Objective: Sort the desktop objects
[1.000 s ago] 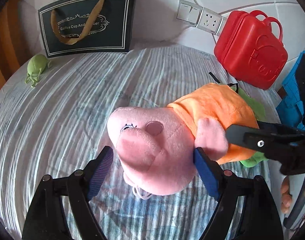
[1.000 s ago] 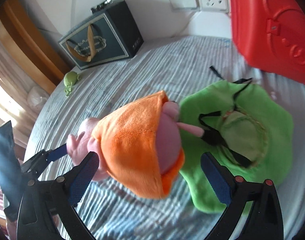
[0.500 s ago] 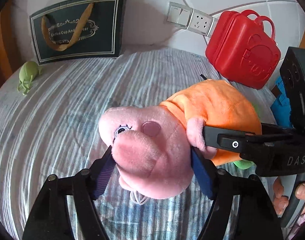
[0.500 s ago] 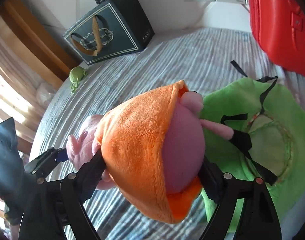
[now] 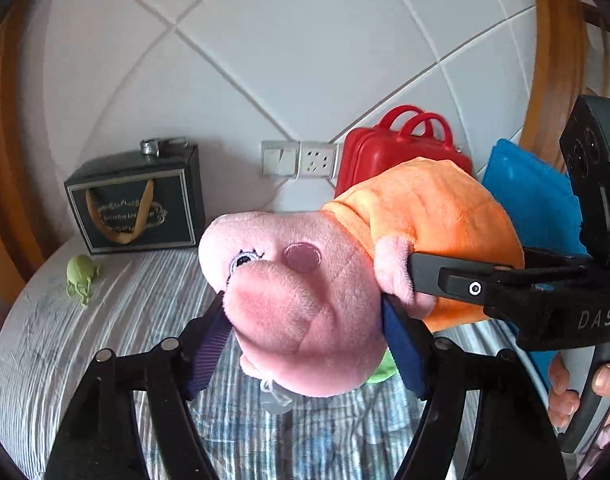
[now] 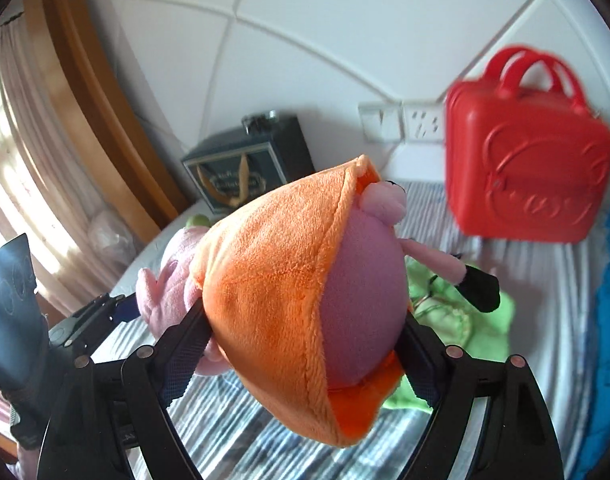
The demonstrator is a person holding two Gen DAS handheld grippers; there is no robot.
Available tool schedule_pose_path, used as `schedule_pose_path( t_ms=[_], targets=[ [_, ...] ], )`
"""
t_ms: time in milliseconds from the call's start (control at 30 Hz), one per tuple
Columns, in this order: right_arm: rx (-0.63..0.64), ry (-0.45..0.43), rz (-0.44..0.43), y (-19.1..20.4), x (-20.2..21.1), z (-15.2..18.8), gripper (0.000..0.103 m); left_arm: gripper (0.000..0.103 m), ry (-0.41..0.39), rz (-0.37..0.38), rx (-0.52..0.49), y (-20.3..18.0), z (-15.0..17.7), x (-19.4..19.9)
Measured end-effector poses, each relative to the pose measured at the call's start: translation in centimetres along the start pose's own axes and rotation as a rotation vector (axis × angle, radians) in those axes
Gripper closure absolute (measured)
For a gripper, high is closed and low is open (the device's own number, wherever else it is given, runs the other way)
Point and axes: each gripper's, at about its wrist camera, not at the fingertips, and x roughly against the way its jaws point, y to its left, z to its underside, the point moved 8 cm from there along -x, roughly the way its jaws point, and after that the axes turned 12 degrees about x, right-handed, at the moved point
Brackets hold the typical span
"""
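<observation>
- The dark gift bag (image 5: 135, 204) stands against the wall at the back edge of the striped table (image 5: 37, 344), a metal clip (image 5: 155, 146) on its top rim; what is inside is hidden.
- The red case (image 6: 525, 176) stands shut, handles up, at the back right by the wall.
- The pink plush pig (image 5: 305, 304) in its orange dress (image 6: 273, 292) is up off the table, carried by both tools.
- The left gripper (image 5: 305, 344) clamps the pig's head, both blue pads pressed into the plush.
- The right gripper (image 6: 305, 348) squeezes the body, jaws dug in on either side of the dress.
- A hand (image 5: 585, 388) shows at the right, around the right tool's grip.
- Under the pig lies a green cloth (image 6: 461, 320) with black straps, on the right part of the table.
- A small green toy bug (image 5: 81, 276) sits near the back left edge, just in front of the bag.
- Something blue (image 5: 533, 200) lies at the right edge beside the case.
- A switch and socket (image 5: 299, 159) sit on the wall between bag and case.
- The bag's gold lettering is too small to read; the right tool's side reads "DAS".
</observation>
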Motion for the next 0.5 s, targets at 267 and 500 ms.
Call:
schedule_pose_path(
  t_ms=[267, 500],
  targets=[
    [-0.05, -0.155, 0.197, -3.0, 16.5, -2.1, 0.017, 0.032, -0.138, 0.136, -0.165, -12.9, -4.3, 7.9],
    [-0.135, -0.247, 0.448, -9.0, 31.4, -1.2, 0.054, 0.036, -0.178, 0.379, -0.223, -28.5, -6.5, 11.8]
  ],
)
